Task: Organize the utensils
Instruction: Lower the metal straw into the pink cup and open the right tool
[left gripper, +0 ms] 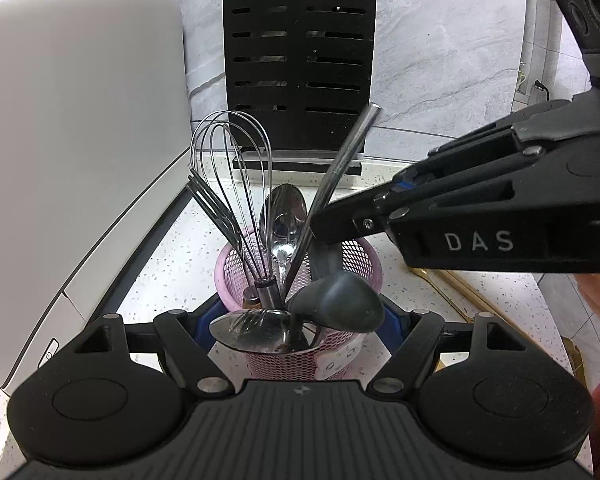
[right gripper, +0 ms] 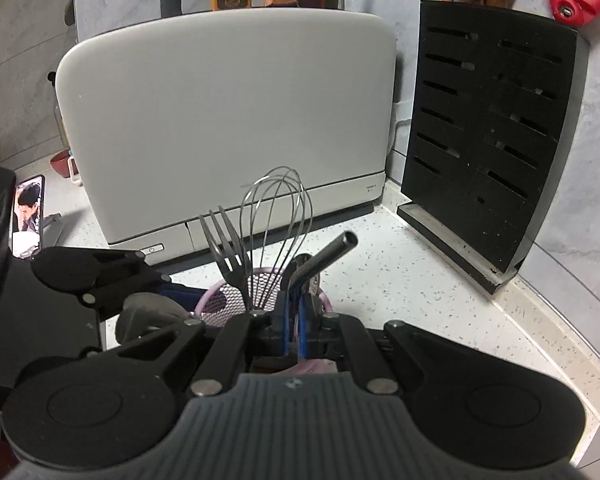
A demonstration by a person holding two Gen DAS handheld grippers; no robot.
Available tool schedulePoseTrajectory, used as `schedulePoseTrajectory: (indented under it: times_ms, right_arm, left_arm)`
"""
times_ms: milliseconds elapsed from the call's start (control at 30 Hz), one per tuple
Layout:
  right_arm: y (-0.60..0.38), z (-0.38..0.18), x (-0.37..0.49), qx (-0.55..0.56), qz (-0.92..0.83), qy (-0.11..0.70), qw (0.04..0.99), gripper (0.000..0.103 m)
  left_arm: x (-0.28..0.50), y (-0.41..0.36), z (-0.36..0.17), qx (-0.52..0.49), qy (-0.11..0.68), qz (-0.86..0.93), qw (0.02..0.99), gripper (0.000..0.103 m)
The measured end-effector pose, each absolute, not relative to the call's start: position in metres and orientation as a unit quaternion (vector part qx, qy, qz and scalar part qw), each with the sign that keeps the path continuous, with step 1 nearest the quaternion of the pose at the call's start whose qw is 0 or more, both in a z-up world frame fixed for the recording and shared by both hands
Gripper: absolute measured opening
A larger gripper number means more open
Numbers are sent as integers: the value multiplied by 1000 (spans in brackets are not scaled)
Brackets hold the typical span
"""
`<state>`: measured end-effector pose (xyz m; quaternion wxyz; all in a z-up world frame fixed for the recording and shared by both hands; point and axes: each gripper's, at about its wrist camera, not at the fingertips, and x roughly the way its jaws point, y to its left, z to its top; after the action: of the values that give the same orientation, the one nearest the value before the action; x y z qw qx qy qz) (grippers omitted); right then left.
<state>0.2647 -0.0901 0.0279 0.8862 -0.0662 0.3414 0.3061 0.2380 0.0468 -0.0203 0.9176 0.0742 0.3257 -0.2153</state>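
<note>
A pink mesh utensil holder [left gripper: 356,260] [right gripper: 220,300] stands on the speckled counter. My left gripper [left gripper: 300,320] is shut on it, a blue pad against each side. It holds a wire whisk [left gripper: 232,168] [right gripper: 278,216], a dark fork [right gripper: 224,236], steel spoons [left gripper: 284,208] and a dark grey ladle [left gripper: 340,300]. A steel tube-like handle [left gripper: 348,152] [right gripper: 332,254] leans up out of the holder to the right. My right gripper [left gripper: 320,228] [right gripper: 294,316] reaches in from the right and is shut on that handle just above the rim.
A large white appliance [left gripper: 80,140] [right gripper: 228,120] stands close on the holder's left. A black slotted knife block [left gripper: 300,52] [right gripper: 488,140] stands against the tiled wall behind. A phone [right gripper: 28,216] lies at far left. The counter edge [right gripper: 560,340] curves on the right.
</note>
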Motion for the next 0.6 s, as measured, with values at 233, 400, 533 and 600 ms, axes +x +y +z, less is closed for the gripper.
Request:
schedulePoseTrajectory:
  times_ms: [233,400,533,600]
  right_arm:
    - [-90,27,265,-64,308,356,880,2]
    - [-94,33,264,-48,310,366,876,14]
    - [-103,43,256,-32,312,352,882,23]
    - [-109,46,253,-21,310,346,885,27]
  left_arm:
    - [238,47,-20,74,326,-215,918,88]
    - [238,47,-20,74,326,-215,917,87]
    - [238,46,-20,74,326,-215,918,87]
    - [238,46,-20,74,326,-215,918,87]
